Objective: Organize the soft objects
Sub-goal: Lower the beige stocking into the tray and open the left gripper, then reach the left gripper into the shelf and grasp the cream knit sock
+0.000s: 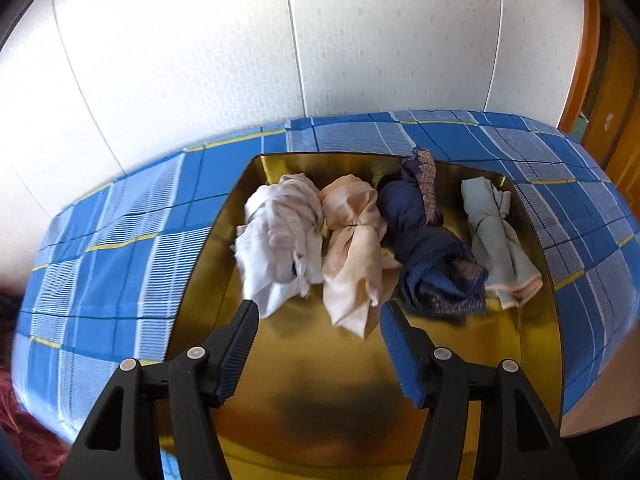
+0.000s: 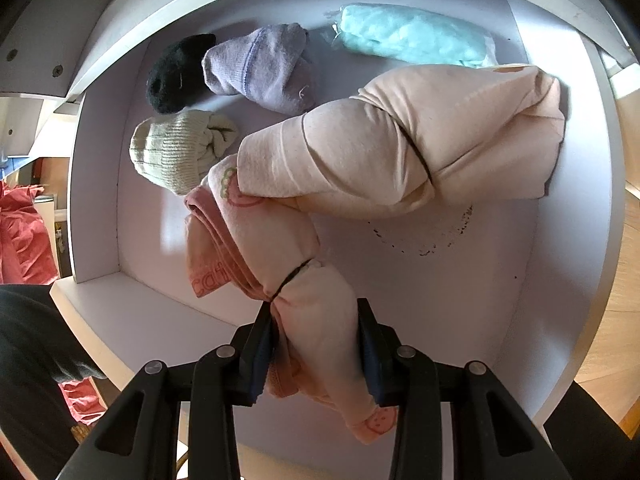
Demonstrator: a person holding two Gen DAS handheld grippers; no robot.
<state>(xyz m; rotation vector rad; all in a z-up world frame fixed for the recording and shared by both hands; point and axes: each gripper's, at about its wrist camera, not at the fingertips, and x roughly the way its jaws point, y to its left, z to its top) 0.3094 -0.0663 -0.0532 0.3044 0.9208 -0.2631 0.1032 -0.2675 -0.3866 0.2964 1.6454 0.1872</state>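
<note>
In the left wrist view a gold tray [image 1: 320, 380] holds a row of tied cloth bundles: white [image 1: 280, 240], peach [image 1: 352, 248], navy [image 1: 424, 248] and pale blue-grey [image 1: 496, 240]. My left gripper [image 1: 320, 306] hangs open just in front of the white and peach bundles, its pads pressing on nothing. In the right wrist view my right gripper [image 2: 314, 306] is shut on a pink rolled cloth [image 2: 280, 248] tied with a dark band. The roll is held over a white drawer [image 2: 460, 280], and its far end touches a larger cream-pink roll [image 2: 400, 140].
The tray lies on a blue checked bedcover [image 1: 120, 260] against a white wall. The drawer also holds a cream knitted bundle [image 2: 172, 152], a lilac one [image 2: 260, 68], a black one [image 2: 176, 76] and an aqua bundle [image 2: 412, 36]. A dark sleeve [image 2: 36, 340] shows at lower left.
</note>
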